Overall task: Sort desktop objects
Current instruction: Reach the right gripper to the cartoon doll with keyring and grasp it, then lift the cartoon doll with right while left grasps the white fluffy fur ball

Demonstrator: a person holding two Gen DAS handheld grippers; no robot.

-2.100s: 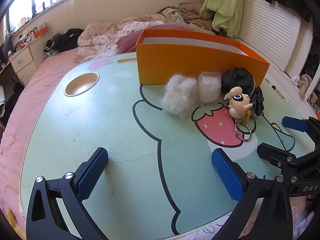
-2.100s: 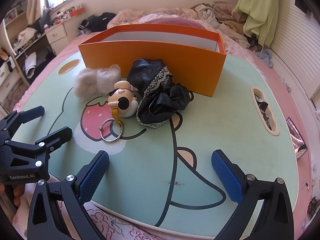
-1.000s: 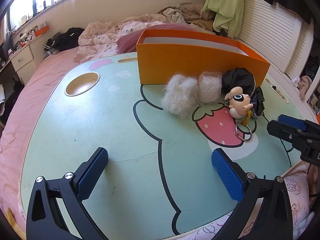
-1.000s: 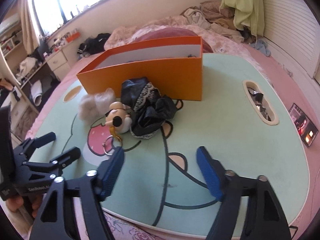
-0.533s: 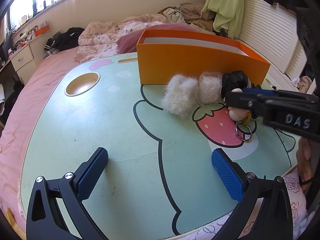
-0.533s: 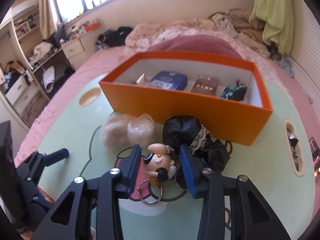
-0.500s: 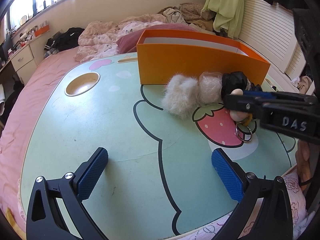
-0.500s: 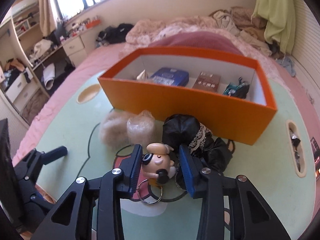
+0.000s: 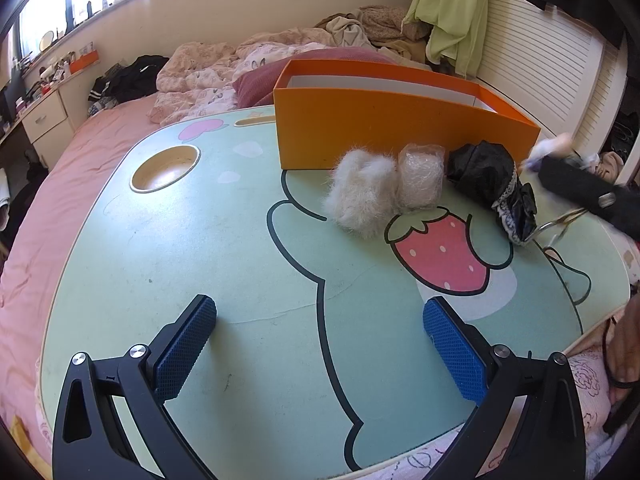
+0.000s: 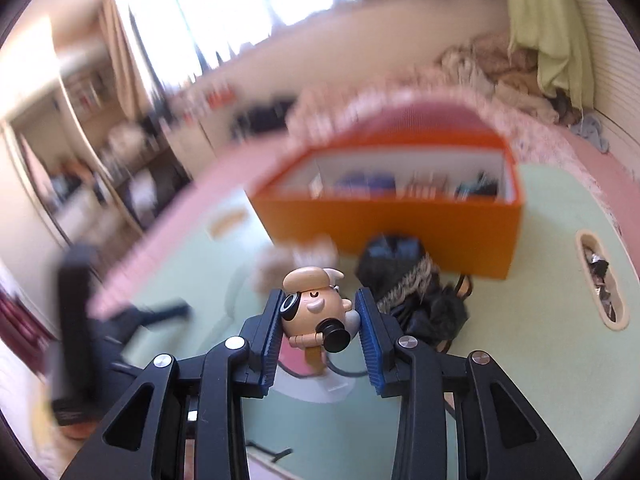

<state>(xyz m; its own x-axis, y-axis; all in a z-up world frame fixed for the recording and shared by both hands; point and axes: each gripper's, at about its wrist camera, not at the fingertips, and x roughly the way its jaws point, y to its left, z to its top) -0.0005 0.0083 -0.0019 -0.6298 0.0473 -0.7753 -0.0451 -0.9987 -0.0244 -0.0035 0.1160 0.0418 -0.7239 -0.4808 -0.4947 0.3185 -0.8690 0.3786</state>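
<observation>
My right gripper [image 10: 319,305] is shut on a small cartoon figure keychain [image 10: 314,310], held above the table in front of the orange box [image 10: 384,220]. In the left wrist view that gripper [image 9: 588,196] is a blur at the right, and the key ring [image 9: 560,224] hangs under it. A white fur ball [image 9: 358,196], a clear wrapped bundle [image 9: 420,180] and a black lace cloth [image 9: 492,176] lie along the orange box [image 9: 400,140]. Low over the near table, my left gripper [image 9: 320,308] is open with nothing between its fingers.
The mint cartoon table [image 9: 200,260] has a round cup hole [image 9: 164,168] at the far left and a slot [image 10: 600,280] at the right. Several items lie inside the box. Bedding surrounds the table. A hand [image 9: 628,344] shows at the right edge.
The right gripper closed on the figure keychain and lifted it off the strawberry print, swinging up and right. The left gripper has stayed still.
</observation>
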